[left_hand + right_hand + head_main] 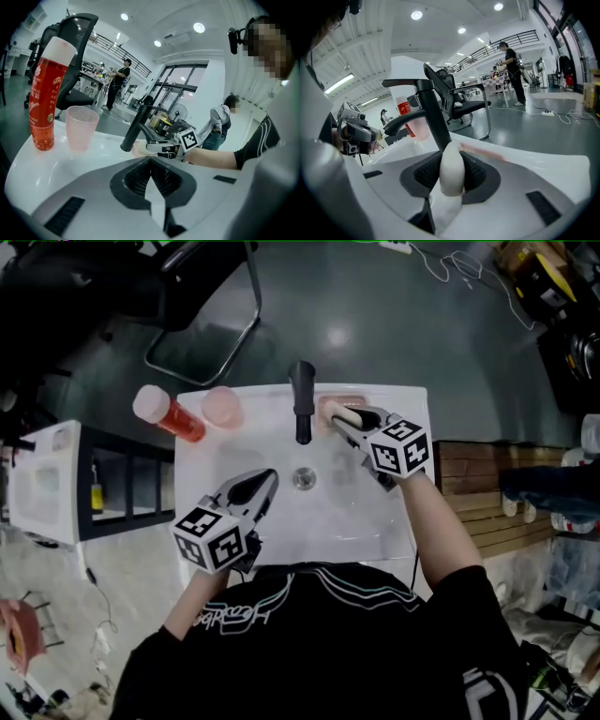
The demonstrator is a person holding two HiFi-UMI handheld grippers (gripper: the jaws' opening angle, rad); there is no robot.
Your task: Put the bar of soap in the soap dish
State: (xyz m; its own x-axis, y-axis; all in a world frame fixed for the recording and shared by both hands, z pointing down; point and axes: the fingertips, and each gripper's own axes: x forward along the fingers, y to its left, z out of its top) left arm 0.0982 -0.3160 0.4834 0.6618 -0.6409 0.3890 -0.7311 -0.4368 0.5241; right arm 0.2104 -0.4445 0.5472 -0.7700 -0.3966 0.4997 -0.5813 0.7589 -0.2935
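Right fingers (480, 174) are closed partway on the bar of soap (452, 171). The ridged pads press on both sides and the pale bar stands on edge between them, its rounded end poking out toward the black faucet (433, 117). Left fingers (138, 177) are brought together with nothing between them and hang over the near part of the sink (398, 517), well apart from the work. In the head view the bar of soap (348, 413) sits right at the pink soap dish (360, 398) on the back rim, just beside the faucet. I cannot tell whether it already touches the dish. The red bottle (169, 415) and pink cup (223, 407) stand on the far side of the faucet, out of the way. Handling judgement: the bar is small, light and stiff, so weight is no issue and it will not sag in the grip. The risk is its surface. A smooth, rounded bar is probably slick, and more so if damp, and an off-centre pinch could squirt it out endwise. Best hold, as I judge it, is the present one: pads flat on the two broad faces, near mid-length, with moderate pressure only. Hard squeezing may dent it. Release should be low over the dish, since a dropped bar could skid into the basin.
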